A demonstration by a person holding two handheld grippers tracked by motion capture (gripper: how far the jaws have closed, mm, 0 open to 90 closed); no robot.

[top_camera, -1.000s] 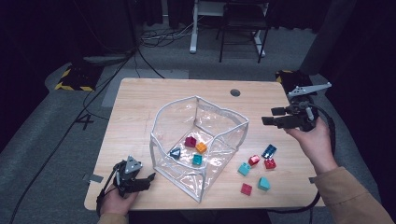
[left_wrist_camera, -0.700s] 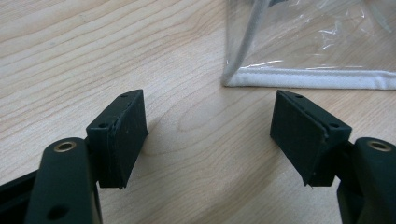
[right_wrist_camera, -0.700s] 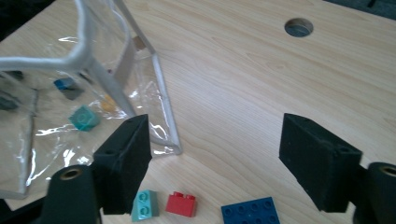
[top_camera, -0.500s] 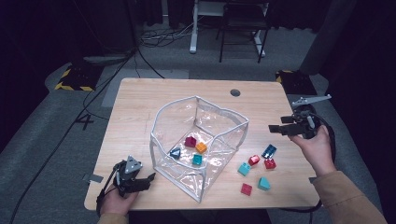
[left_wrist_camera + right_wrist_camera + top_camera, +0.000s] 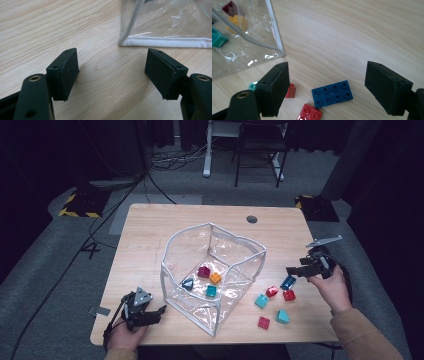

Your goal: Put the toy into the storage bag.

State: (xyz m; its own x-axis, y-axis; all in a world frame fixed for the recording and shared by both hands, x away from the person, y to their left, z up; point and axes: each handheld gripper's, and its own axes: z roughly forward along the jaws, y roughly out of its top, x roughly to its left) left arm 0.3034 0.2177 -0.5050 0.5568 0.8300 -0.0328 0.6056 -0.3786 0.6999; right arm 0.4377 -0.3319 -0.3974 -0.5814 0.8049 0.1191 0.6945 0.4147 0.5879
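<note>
A clear plastic bag with white edging (image 5: 235, 236) stands open mid-table and holds maroon (image 5: 203, 271), orange (image 5: 215, 278), dark blue (image 5: 188, 283) and teal (image 5: 211, 291) bricks. To its right lie several loose bricks, among them a blue one (image 5: 288, 282). My right gripper (image 5: 295, 270) hovers just over that blue brick (image 5: 332, 93). Its jaws have just been opening and are wide apart, with the brick on the wood below the gap (image 5: 327, 85) and untouched. My left gripper (image 5: 152, 312) rests open near the bag's front corner (image 5: 165, 42), with nothing between its jaws (image 5: 112, 72).
Red bricks (image 5: 272, 291) (image 5: 289, 295) (image 5: 263, 322) and teal bricks (image 5: 261, 301) (image 5: 283, 316) are scattered right of the bag. A red brick (image 5: 310, 113) touches the blue one's near corner. The table's right edge (image 5: 320, 270) is close behind my right hand.
My right gripper has come down from above the table's right side to just over the loose bricks, and its jaws have spread wider. The left gripper has stayed put.
</note>
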